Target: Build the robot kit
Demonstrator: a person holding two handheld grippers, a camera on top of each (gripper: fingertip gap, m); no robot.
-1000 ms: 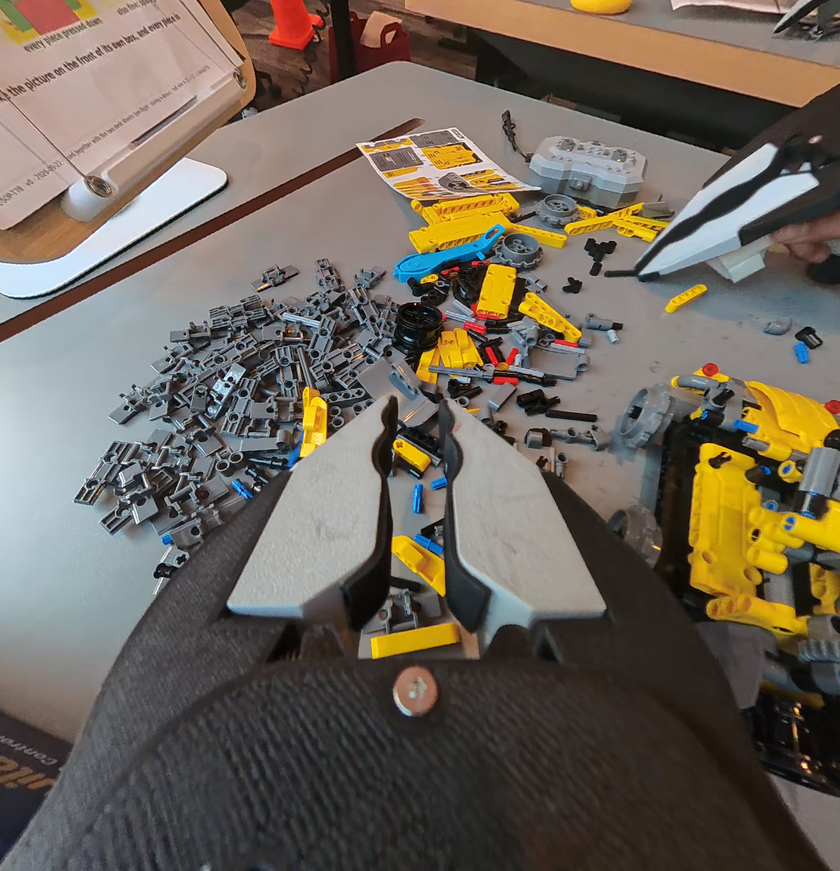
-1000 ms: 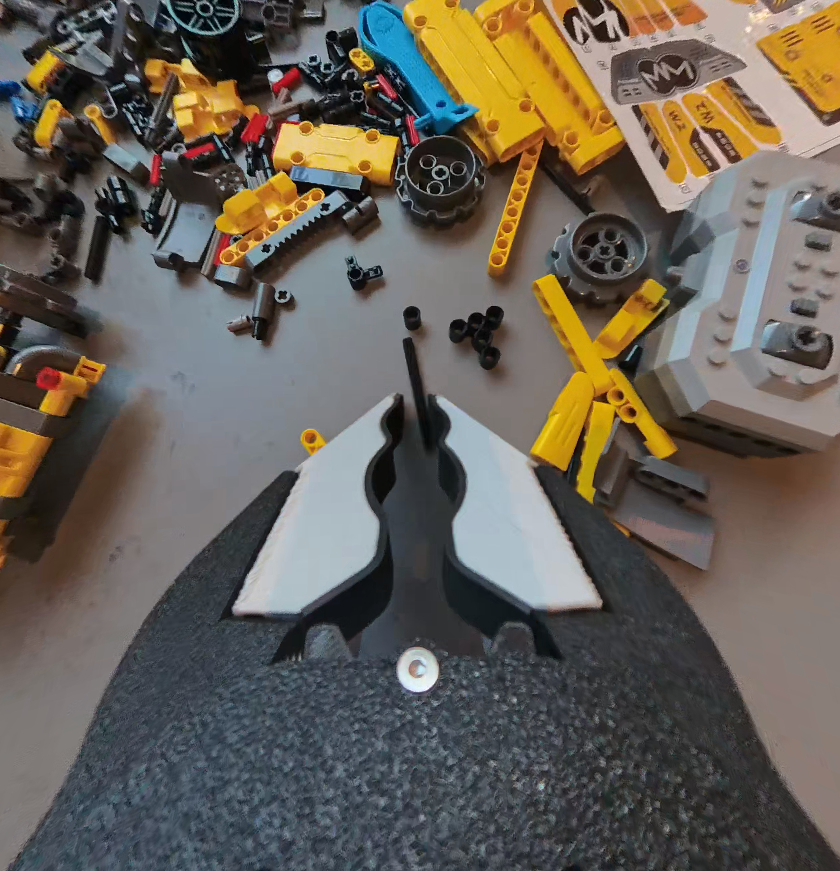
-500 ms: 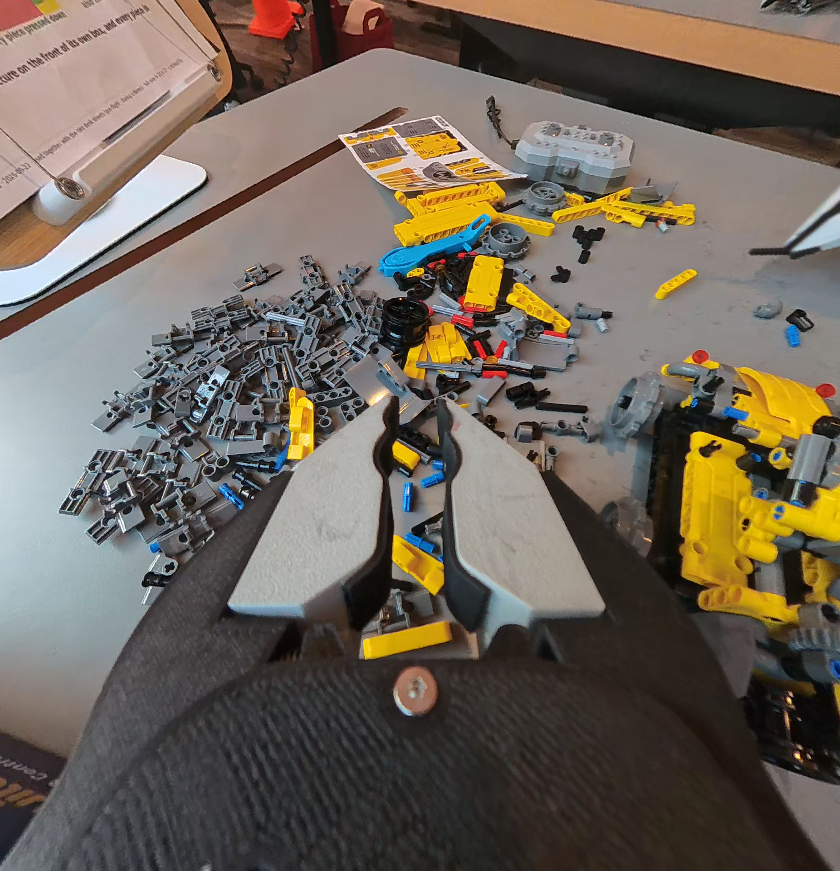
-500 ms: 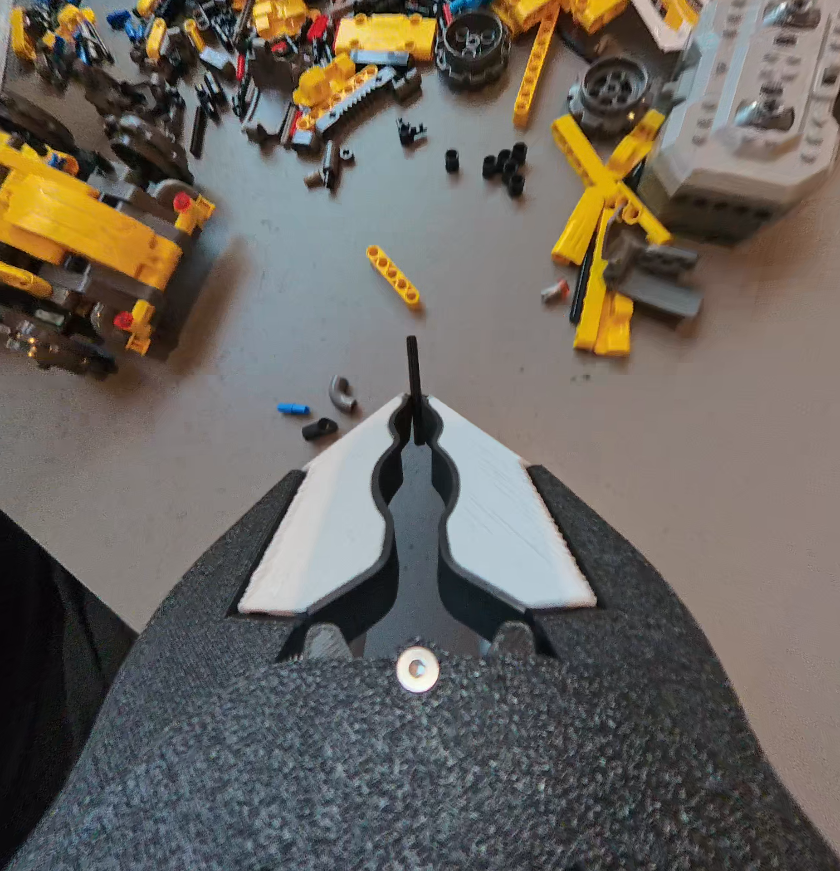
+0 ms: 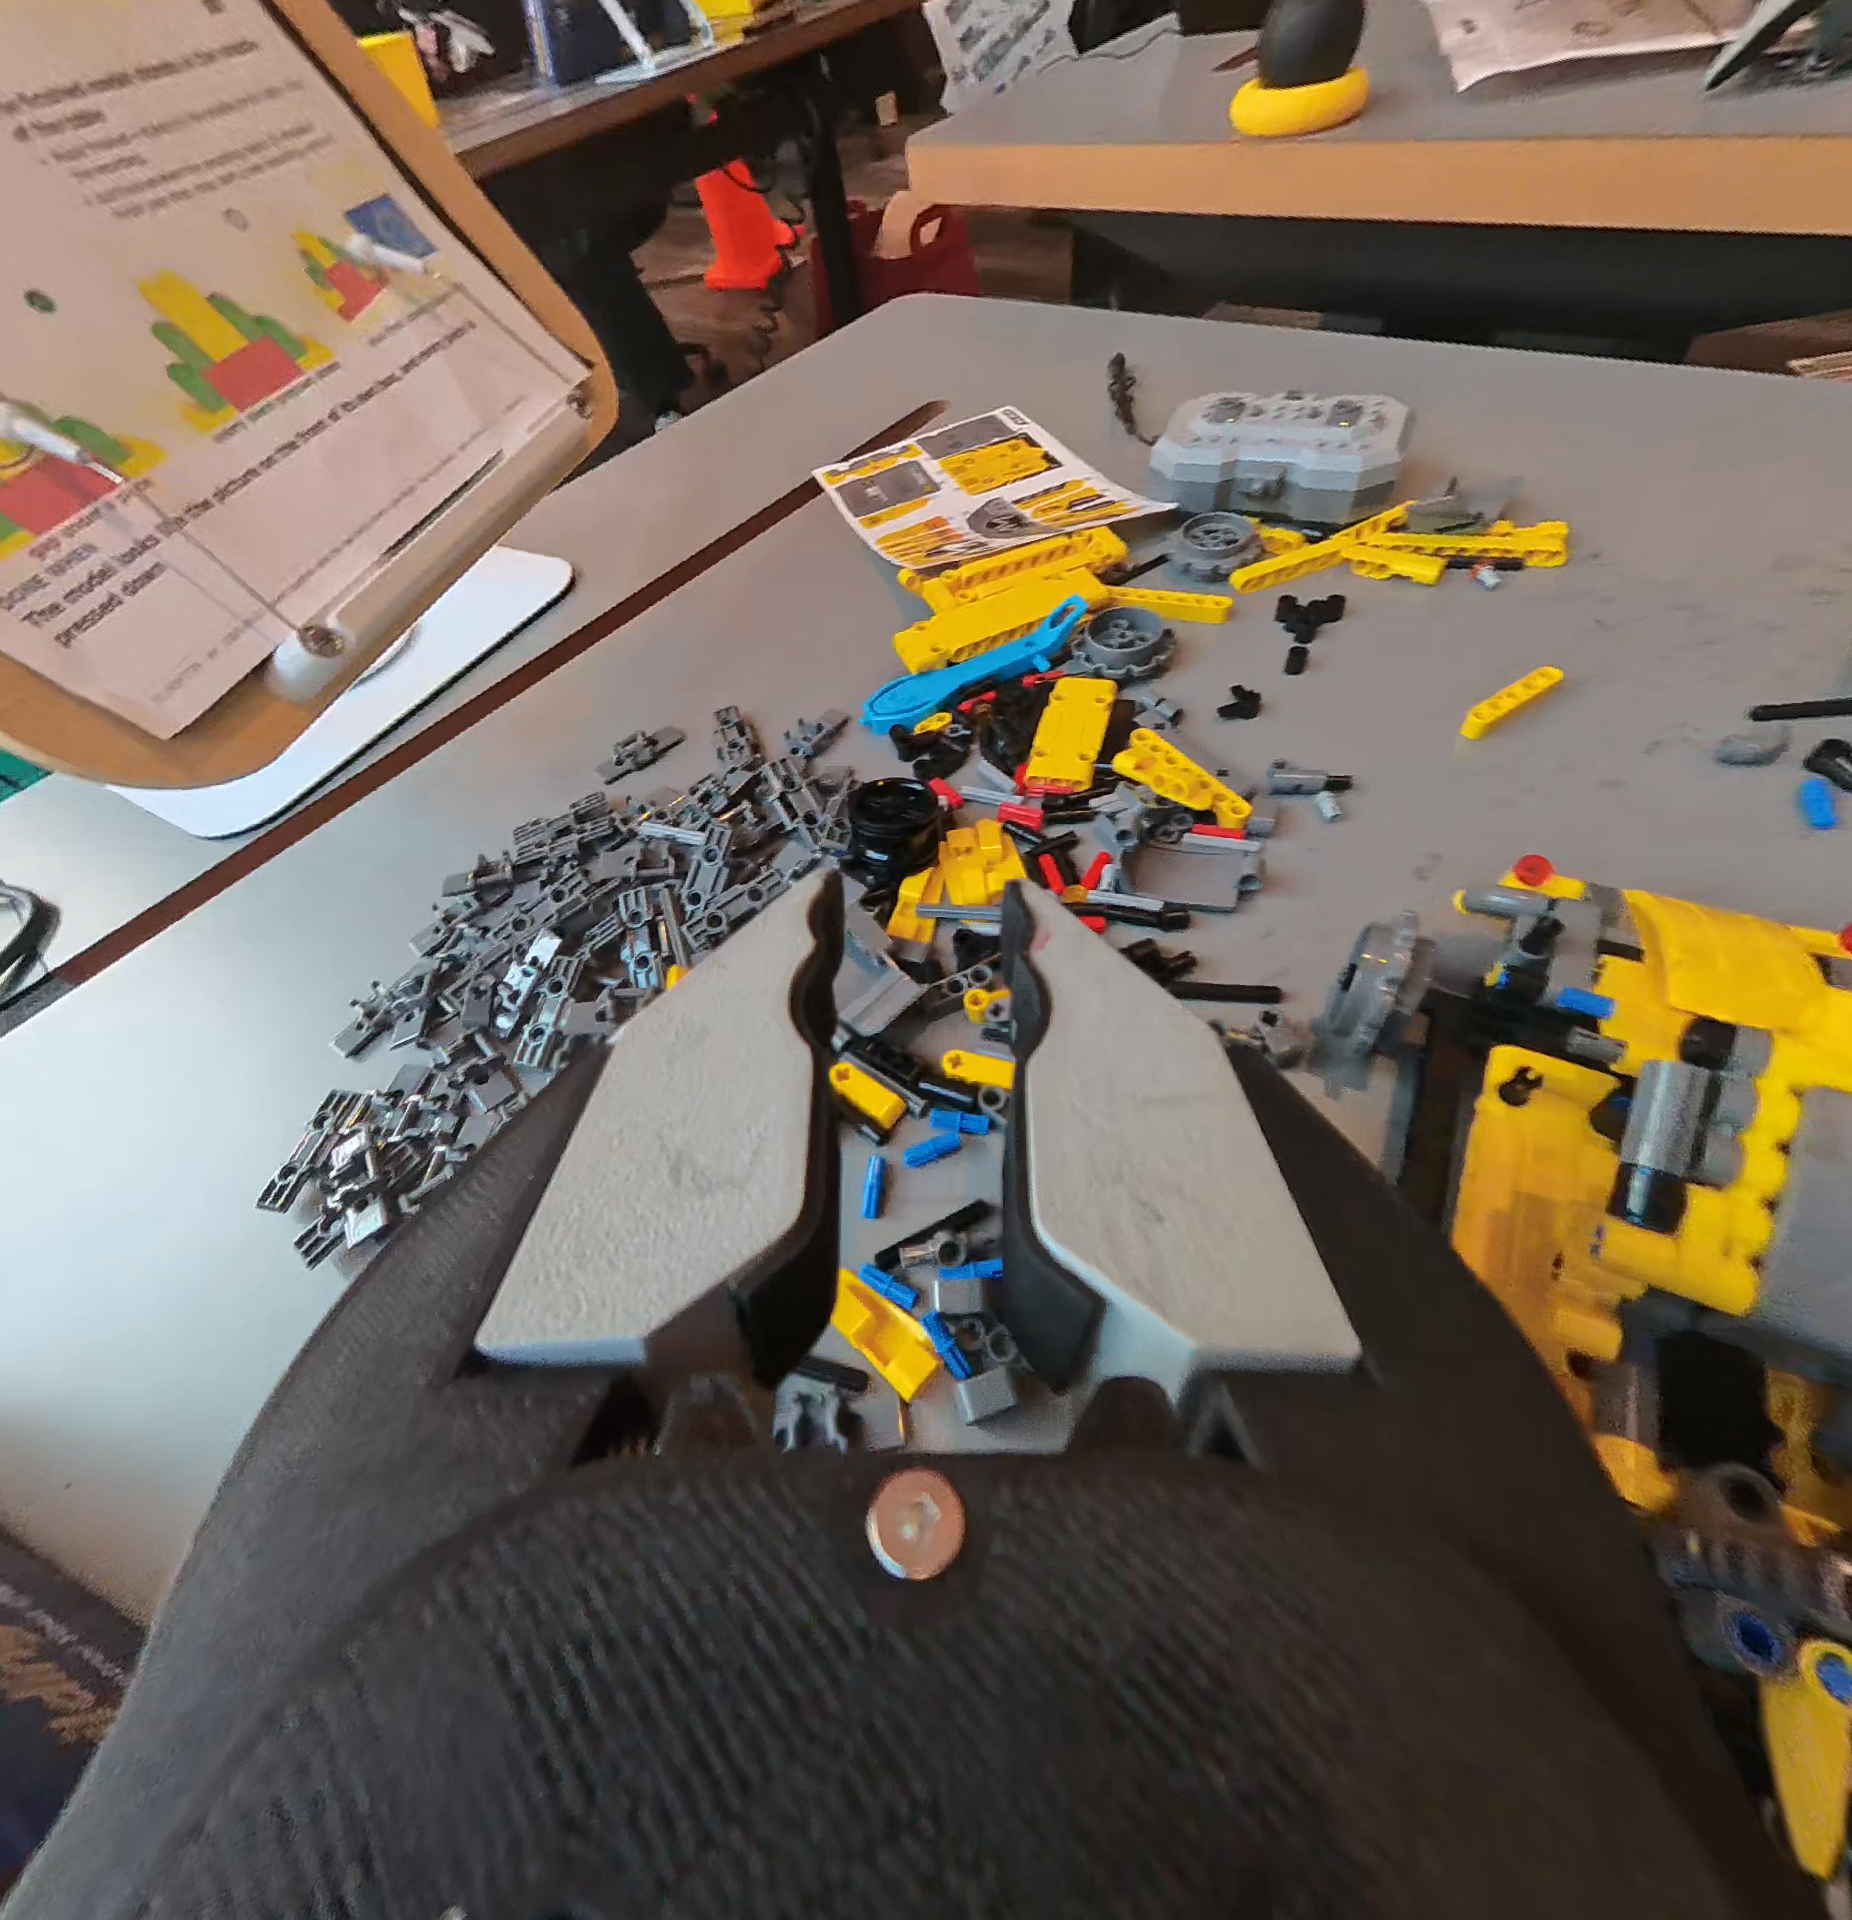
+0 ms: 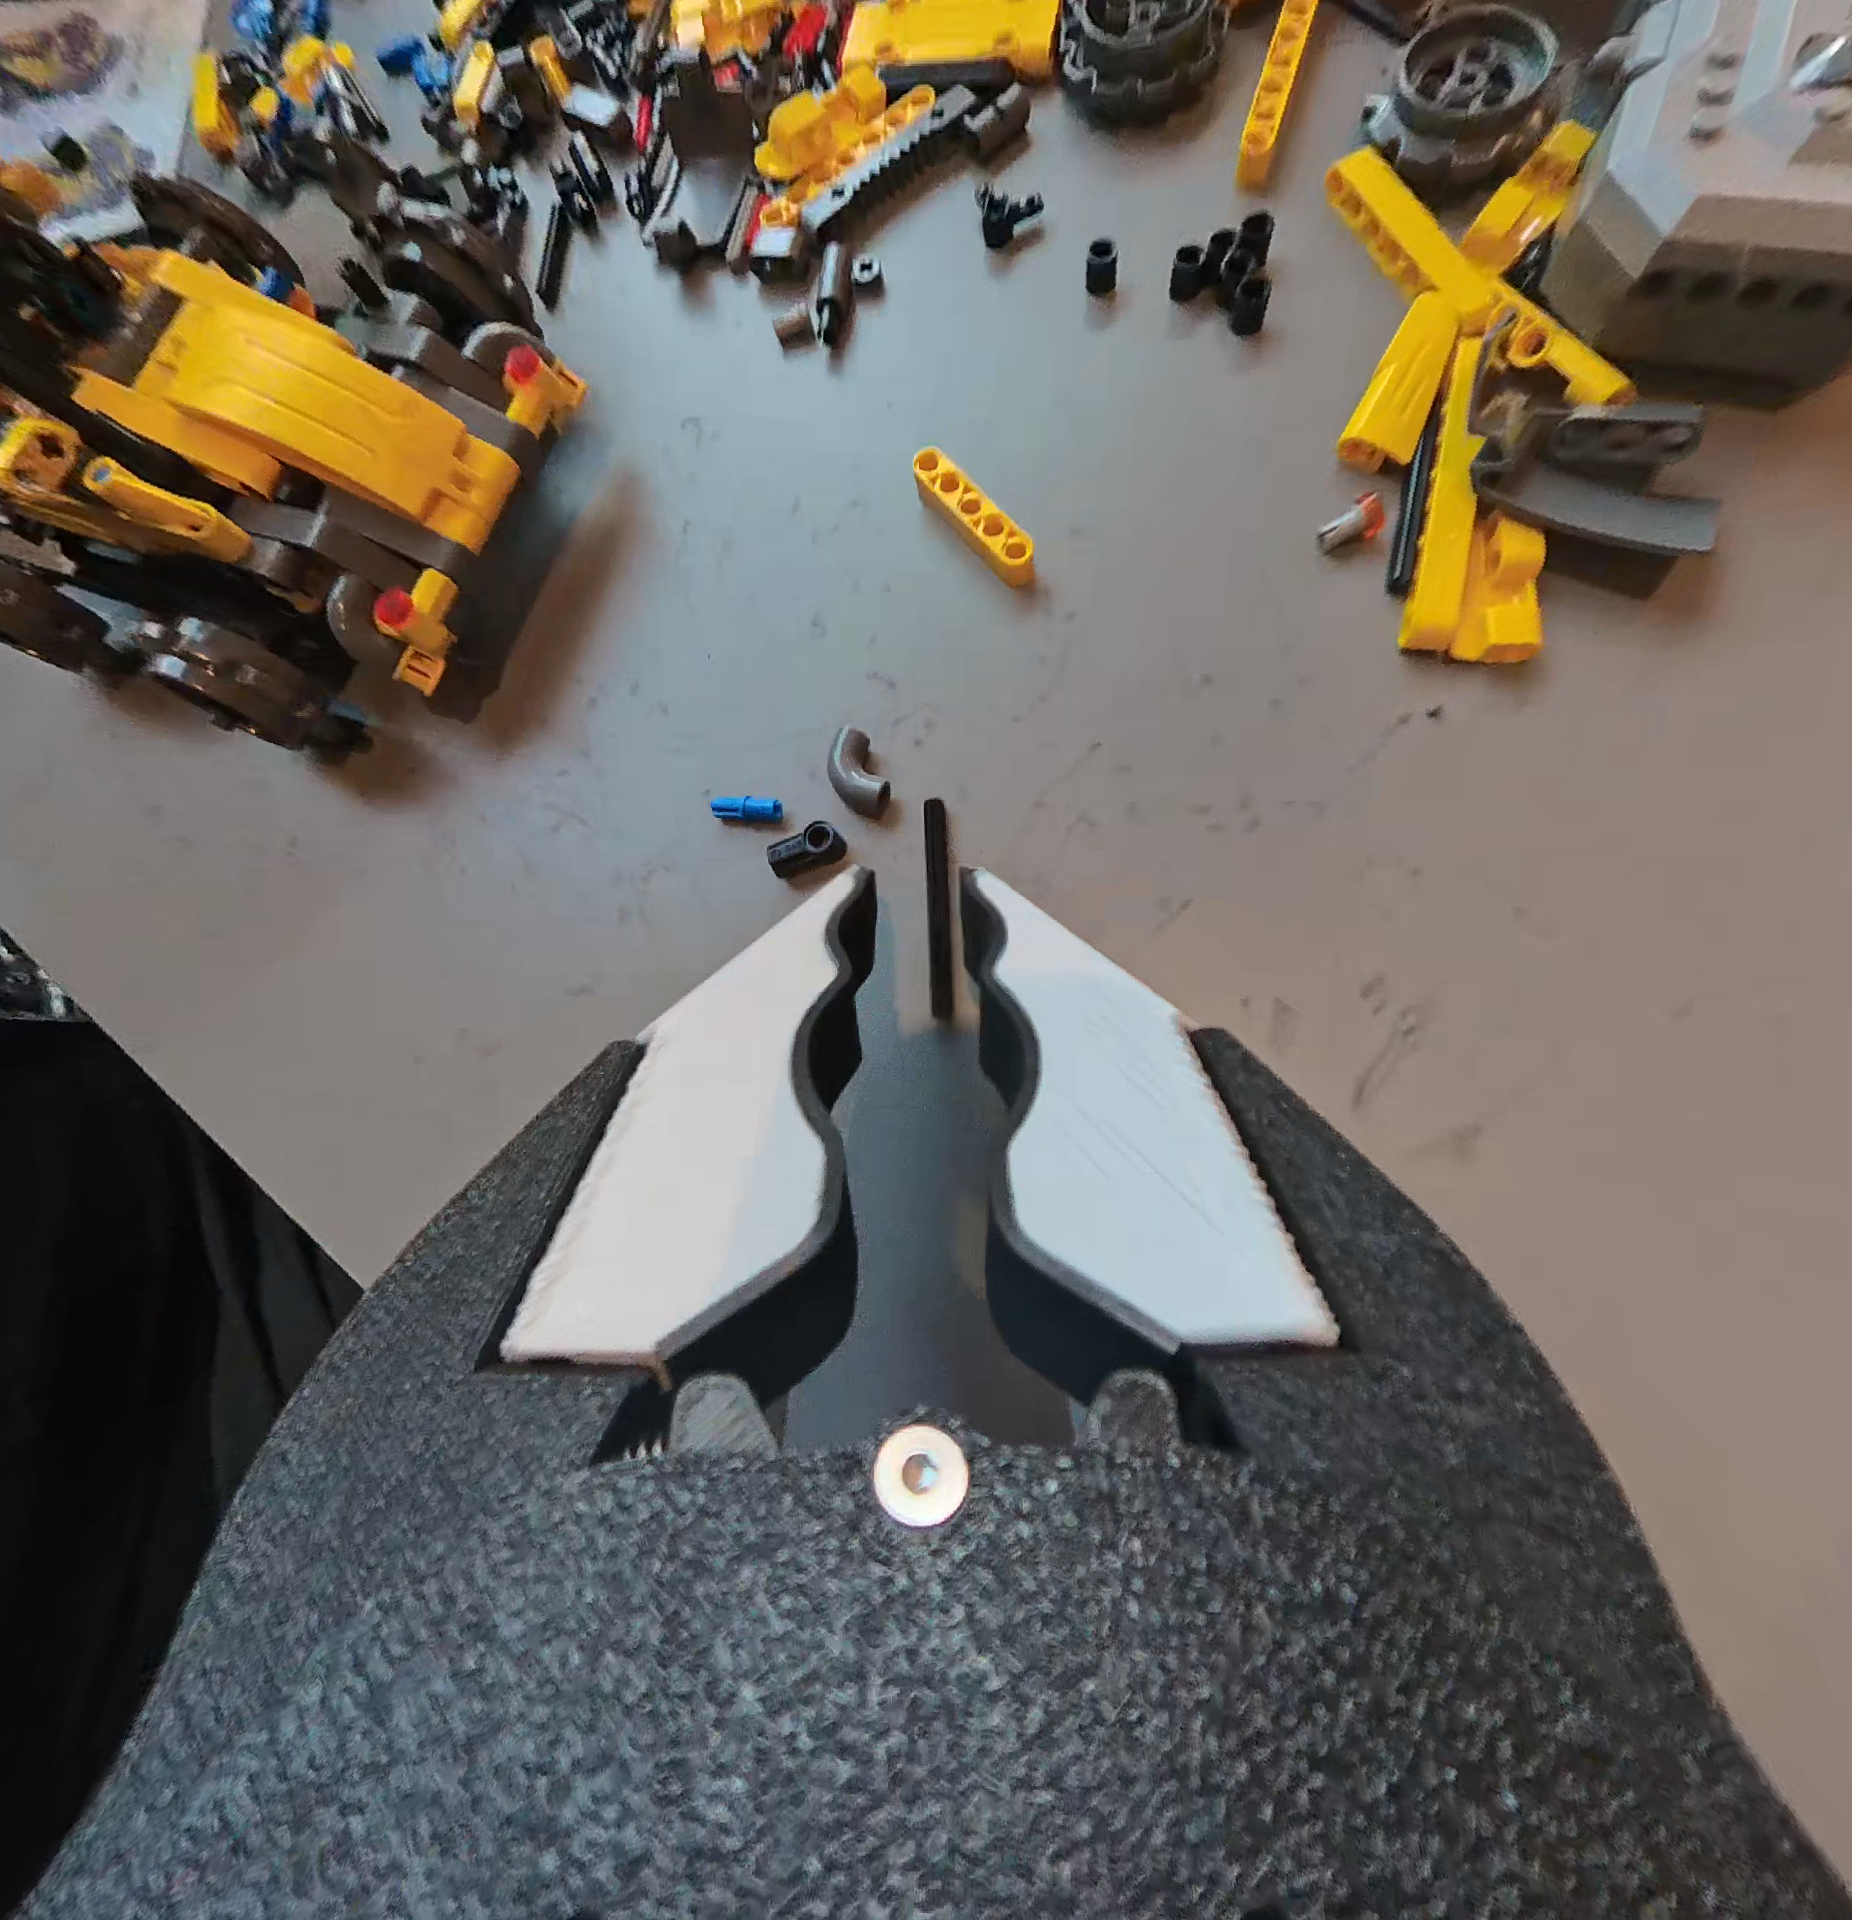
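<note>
Black thin axle (image 6: 937, 914) between parted fingers of right claw (image 6: 917, 883), grip unclear; left claw (image 5: 917, 904) released over loose parts.

On the bench (image 5: 226, 1195), a heap of small links (image 5: 548, 987) lies left of the mixed parts pile (image 5: 1057, 810); the half-built vehicle (image 5: 1680, 1122) stands right of that pile. Behind them lie a sticker sheet (image 5: 989, 488) and, to its right, a battery box (image 5: 1280, 457). A document stand (image 5: 226, 395) sits far left.
</note>
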